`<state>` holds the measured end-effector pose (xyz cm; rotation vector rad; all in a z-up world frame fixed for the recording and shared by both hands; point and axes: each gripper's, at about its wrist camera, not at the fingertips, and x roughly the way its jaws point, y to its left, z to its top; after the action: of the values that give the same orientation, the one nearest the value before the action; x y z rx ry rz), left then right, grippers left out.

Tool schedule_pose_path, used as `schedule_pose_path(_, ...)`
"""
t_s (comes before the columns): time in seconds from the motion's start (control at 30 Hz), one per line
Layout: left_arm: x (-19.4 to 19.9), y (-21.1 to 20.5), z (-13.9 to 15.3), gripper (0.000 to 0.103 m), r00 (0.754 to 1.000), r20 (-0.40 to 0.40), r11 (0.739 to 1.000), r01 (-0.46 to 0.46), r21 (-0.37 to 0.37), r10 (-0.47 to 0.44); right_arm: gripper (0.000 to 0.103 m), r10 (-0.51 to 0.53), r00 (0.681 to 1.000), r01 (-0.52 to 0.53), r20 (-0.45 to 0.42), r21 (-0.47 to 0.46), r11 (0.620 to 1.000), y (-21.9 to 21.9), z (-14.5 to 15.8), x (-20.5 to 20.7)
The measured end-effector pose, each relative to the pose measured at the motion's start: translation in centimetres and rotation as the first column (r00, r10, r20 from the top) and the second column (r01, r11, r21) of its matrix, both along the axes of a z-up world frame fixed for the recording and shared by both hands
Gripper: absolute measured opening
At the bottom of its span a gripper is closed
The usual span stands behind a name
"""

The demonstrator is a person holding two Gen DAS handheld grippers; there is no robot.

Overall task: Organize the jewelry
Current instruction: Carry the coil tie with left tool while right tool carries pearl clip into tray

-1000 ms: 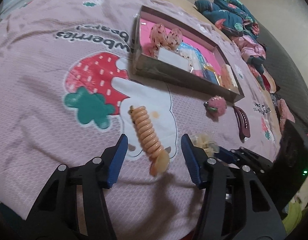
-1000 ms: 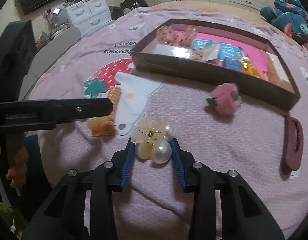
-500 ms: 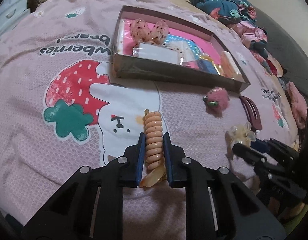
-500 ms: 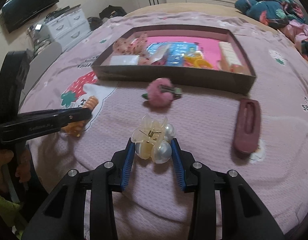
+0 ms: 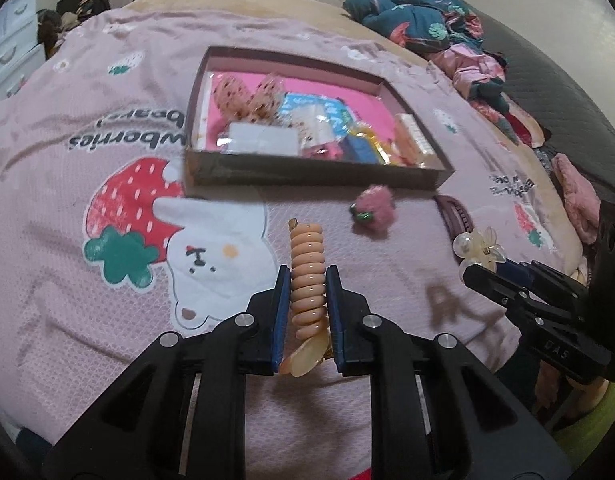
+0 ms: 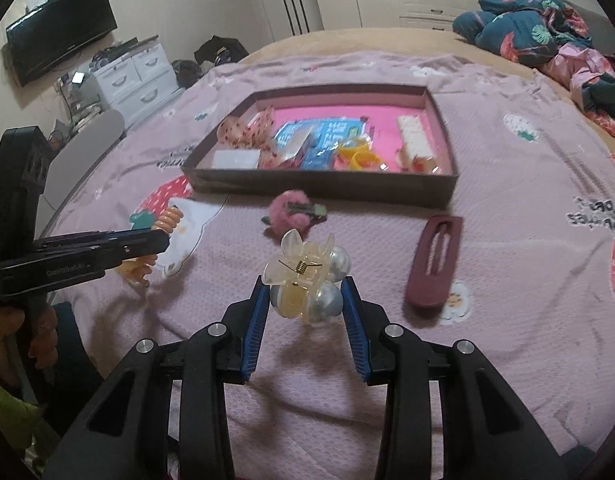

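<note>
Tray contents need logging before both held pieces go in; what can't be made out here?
- Tray, both views: near wall hides the front items' bases; the packets' print is too small.
- Peach coil clip, left view: left hand-held gripper covers its sides.
- Pearl claw clip, right view: underside hidden.

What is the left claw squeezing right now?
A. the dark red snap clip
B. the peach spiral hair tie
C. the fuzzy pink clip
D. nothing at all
B: the left claw has both blue pads pressed against the peach spiral hair tie, which sticks out past its tips.
</note>
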<state>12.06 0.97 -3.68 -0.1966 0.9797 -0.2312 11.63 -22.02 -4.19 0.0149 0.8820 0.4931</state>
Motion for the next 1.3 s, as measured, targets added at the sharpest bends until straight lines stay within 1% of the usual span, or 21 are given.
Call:
schedule_pose_path(0.37,0.9,-2.0,3.3,0.011,0.997,0.069,0.999,0.036,0.018,-0.037,0.035,-0.067,0.996,0.064,0.066,0.049,0.997,-3.4,2.8,0.0)
schedule_pose_path(0.73,3.2,-3.8,6.7,0.011,0.986,0.151,0.997,0.065,0.031,-0.069,0.035,-0.102,0.987,0.092,0.127,0.077,0.993,-5.1,5.6,0.2)
schedule_pose_path(0.87,4.1,-4.0,8.0,0.011,0.98,0.183,0.997,0.068,0.035,-0.073,0.035,-0.116,0.982,0.102,0.146,0.1,0.99,-5.6,6.8,0.7)
schedule_pose_path(1.1,5.7,-3.9,8.9,0.011,0.976,0.209,0.997,0.056,0.046,-0.064,0.035,-0.124,0.974,0.106,0.19,0.102,0.989,-5.8,8.7,2.1)
schedule_pose_path(1.3,7.6,-3.7,9.1,0.011,0.975,0.218,0.998,0.041,0.052,-0.051,0.035,-0.113,0.969,0.094,0.219,0.097,0.991,-5.2,9.7,3.7)
